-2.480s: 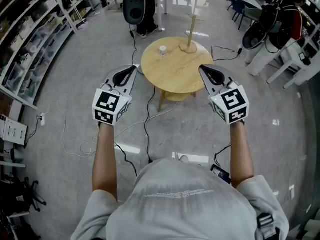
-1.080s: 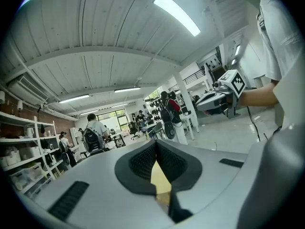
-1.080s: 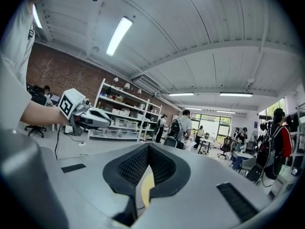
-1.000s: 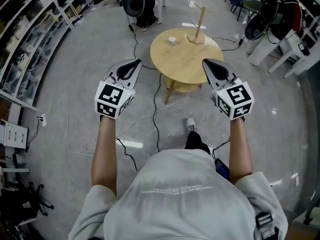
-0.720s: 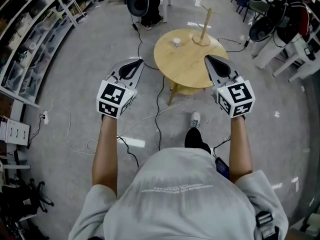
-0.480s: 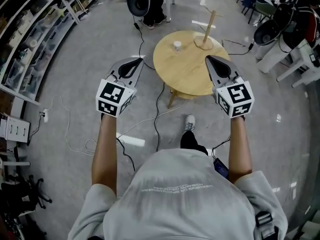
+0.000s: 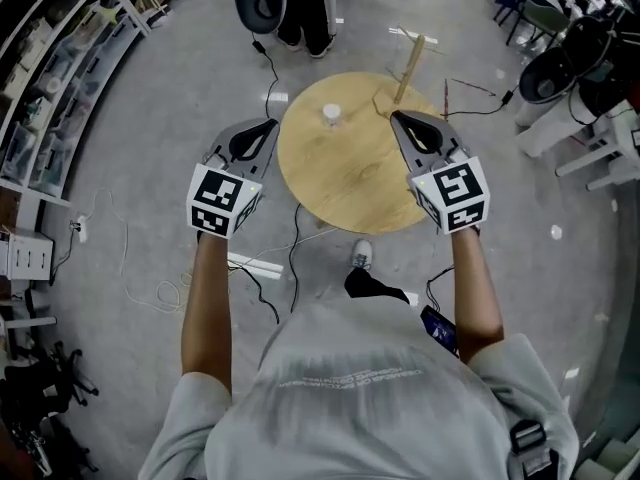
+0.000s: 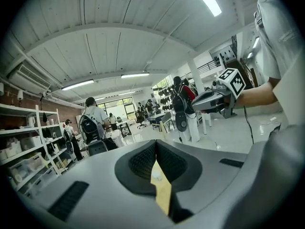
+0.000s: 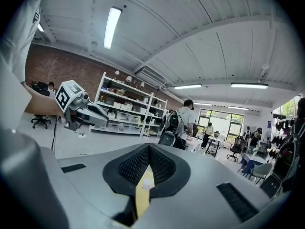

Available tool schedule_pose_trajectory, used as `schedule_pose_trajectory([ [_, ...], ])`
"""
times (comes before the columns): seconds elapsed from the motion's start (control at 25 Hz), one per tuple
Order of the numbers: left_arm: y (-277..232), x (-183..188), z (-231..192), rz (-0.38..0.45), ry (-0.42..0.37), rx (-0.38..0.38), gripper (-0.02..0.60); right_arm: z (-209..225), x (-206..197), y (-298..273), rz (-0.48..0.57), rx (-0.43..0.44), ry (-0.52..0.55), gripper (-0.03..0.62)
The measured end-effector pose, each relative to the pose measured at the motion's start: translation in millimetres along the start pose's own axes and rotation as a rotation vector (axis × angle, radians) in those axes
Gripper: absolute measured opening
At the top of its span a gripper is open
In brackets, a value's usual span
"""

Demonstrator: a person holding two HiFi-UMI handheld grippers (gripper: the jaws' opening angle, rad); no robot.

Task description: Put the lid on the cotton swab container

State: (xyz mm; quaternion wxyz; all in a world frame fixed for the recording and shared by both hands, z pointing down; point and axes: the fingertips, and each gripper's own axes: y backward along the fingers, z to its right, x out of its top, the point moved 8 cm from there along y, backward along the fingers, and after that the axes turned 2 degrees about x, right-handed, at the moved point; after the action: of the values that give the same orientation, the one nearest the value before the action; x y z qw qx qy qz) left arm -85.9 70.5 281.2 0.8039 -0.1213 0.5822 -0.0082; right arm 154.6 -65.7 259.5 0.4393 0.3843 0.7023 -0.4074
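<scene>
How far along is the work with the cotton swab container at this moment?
Done: nothing visible. The white container stands untouched on the round table. In hand: nothing; the left tool and right tool are shut and empty, apart from it. Left: finding the lid, too small to see here, and fitting it.

Head view steeply above table (image 7: 330,183)

Light bright, even, from ceiling tubes (image 9: 112,26); we log them blown out white in both gripper views. Glossy floor (image 7: 150,118) shows white glare patches at head view's top. Shadows faint. We note heavy fisheye bend, black corners on gripper views, near foreground soft.
</scene>
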Motion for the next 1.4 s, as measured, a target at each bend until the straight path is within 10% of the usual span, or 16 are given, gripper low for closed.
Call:
schedule_pose_trajectory([
  [0.96,-157,-22,-55,-0.139,0.146,-0.004,0.017,114,-76,-125,-0.078,0.14,-0.069,0.028],
  [1.4,-181,-68,-145,-0.054,0.117,-0.136,0.017,95,-68,-175,-0.167,-0.056,-0.103,0.028],
])
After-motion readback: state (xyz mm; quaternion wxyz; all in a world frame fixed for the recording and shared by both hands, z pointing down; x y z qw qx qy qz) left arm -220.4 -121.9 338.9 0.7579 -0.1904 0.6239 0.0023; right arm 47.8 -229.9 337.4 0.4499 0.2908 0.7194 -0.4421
